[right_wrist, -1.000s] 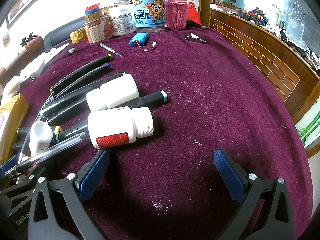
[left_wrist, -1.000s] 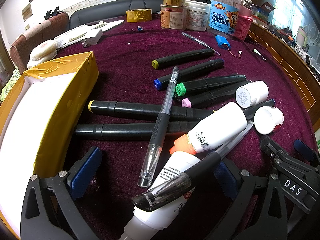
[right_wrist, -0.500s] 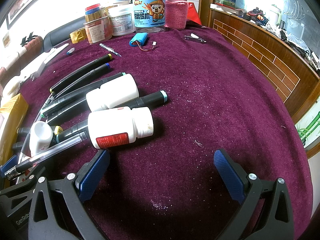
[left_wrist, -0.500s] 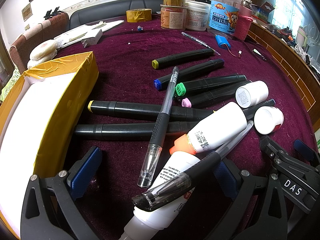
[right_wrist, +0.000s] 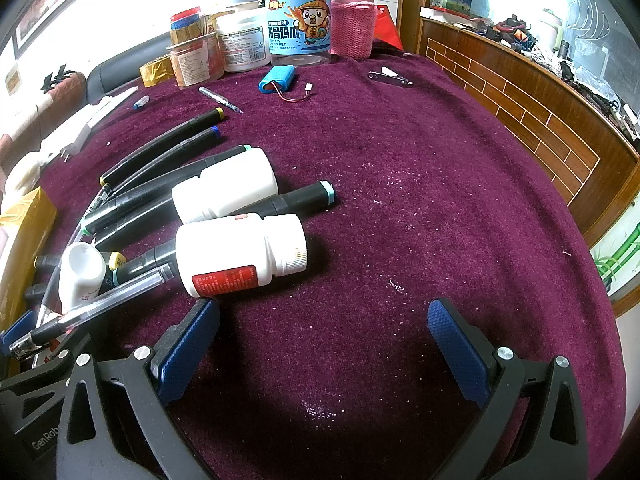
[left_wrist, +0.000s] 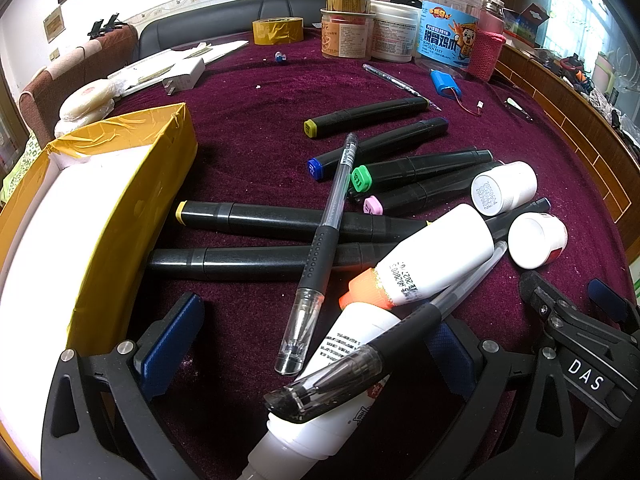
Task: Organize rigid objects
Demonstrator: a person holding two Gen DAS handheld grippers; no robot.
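Clutter of pens, markers and small bottles lies on a table (right_wrist: pixel 420 208) covered in dark purple cloth. The landmark is a yellow-taped box (left_wrist: pixel 132 216) with a white inside, standing at the left of the pile. Two long black markers (left_wrist: pixel 280 222) lie side by side with their ends next to the box. A clear gel pen (left_wrist: pixel 320 256) lies across both of them. Farther from the box, four shorter markers with olive, blue, green and pink caps fan out. Two white glue bottles (left_wrist: pixel 432 256) with an orange nozzle lie end to end, and a second black-grip pen (left_wrist: pixel 384 348) rests on top of them. Farthest from the box lie two white pill bottles (right_wrist: pixel 240 256), on their sides, the nearer with a red label.

The left gripper (left_wrist: pixel 308 344) has its jaws wide open around the nearer glue bottle and the pen, gripping nothing. The right gripper (right_wrist: pixel 324 340) also has its jaws wide open, over bare cloth just beside the red-labelled bottle.
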